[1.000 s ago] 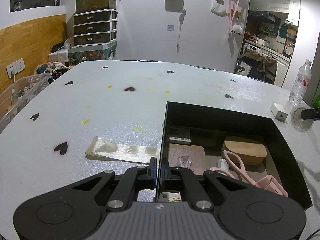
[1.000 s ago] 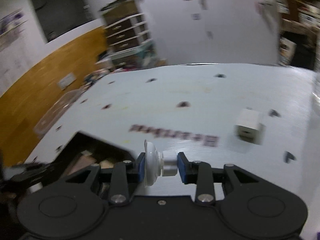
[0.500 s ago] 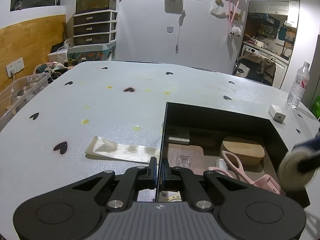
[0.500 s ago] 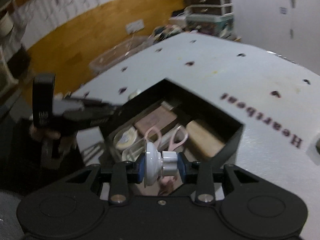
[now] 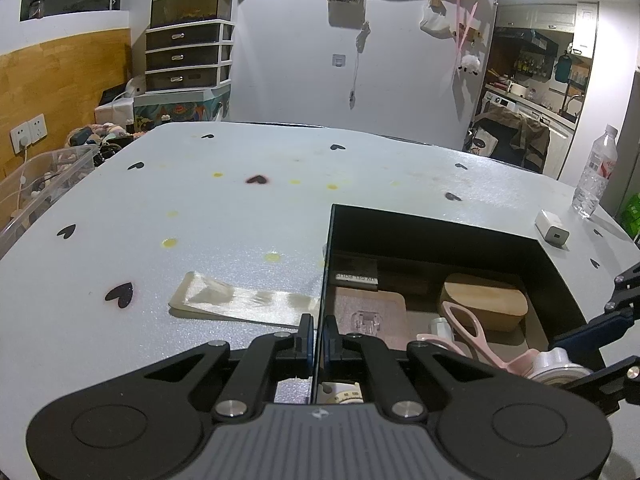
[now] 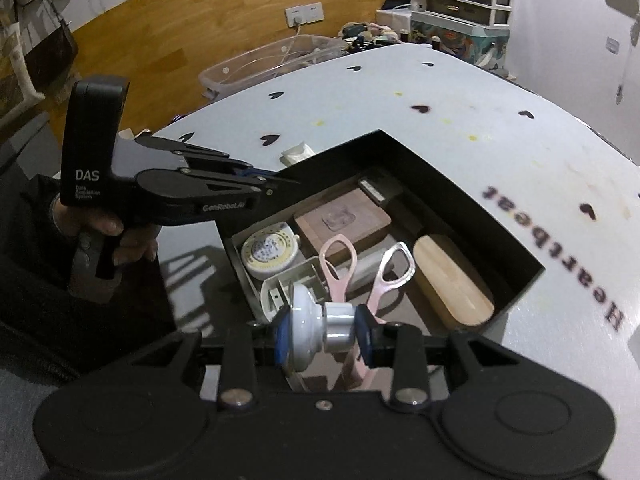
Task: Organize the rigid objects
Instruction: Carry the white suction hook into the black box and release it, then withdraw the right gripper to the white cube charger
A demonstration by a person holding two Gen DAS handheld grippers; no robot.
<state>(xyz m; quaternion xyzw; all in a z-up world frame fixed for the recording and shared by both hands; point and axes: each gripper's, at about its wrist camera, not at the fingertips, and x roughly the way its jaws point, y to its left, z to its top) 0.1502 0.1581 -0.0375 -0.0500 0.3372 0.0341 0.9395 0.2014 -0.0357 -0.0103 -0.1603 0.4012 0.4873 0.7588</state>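
Pinched between the pads of the right gripper [image 6: 322, 334]: a white ceramic knob with a silver metal stem [image 6: 316, 330], disc against one pad and stem end against the other, held sideways above the near corner of an open black rectangular box [image 6: 452, 192]. Seen from the left wrist as well, the same knob [image 5: 558, 364] at the box's right-hand near edge, just above the blades of pale pink plastic-handled scissors [image 6: 340, 264].

Clamped on the thin left wall of the box [image 5: 436, 224]: the left gripper [image 5: 316, 340], jaws pressed nearly together with only the wall between them, gripped by a hand [image 6: 108, 232] at the table's edge.

Inside the box: a round white tape measure [image 6: 270, 254], a brown flat pad with a clear plastic hook [image 6: 342, 220], an oblong light wooden block [image 6: 452, 286], a white plastic tray [image 6: 288, 284] under the scissors.

Outside on the pale grey tabletop with black heart marks [image 5: 200, 208]: a flat cream strip [image 5: 240, 300] beside the box, a white charger cube [image 5: 552, 230], a clear water bottle [image 5: 596, 172].
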